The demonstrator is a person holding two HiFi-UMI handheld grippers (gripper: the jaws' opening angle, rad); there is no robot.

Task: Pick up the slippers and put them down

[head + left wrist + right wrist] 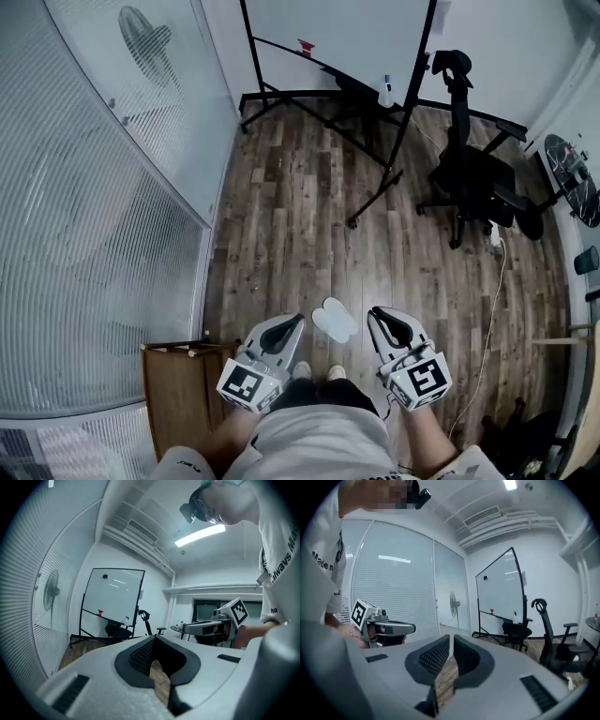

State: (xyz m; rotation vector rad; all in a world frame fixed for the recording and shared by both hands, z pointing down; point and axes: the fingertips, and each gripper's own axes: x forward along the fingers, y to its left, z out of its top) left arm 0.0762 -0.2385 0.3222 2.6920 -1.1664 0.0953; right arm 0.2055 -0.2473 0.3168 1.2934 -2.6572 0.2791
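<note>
**Location.** The slippers (pixel 335 320) lie on the wood floor (pixel 281 216) at the lower centre of the head view, just above the person's feet. They read as one pale, flat shape, so it cannot be told whether the two lie side by side or overlap.

**Tongs.** The left tongs (pixel 298 322) are clenched tip to tip and empty. The right tongs (pixel 374 315) are drawn almost together with only a thin slit between them, and are also empty. In the frame, both sit on either side of the slippers and apart from them.

**Handling.** Judged by their thin, pale form, the slippers are probably light and pliable, so they would sag rather than stay rigid. Take hold at a rim or across the upper band, not on the flat sole. Finer detail is too small to make out.
</note>
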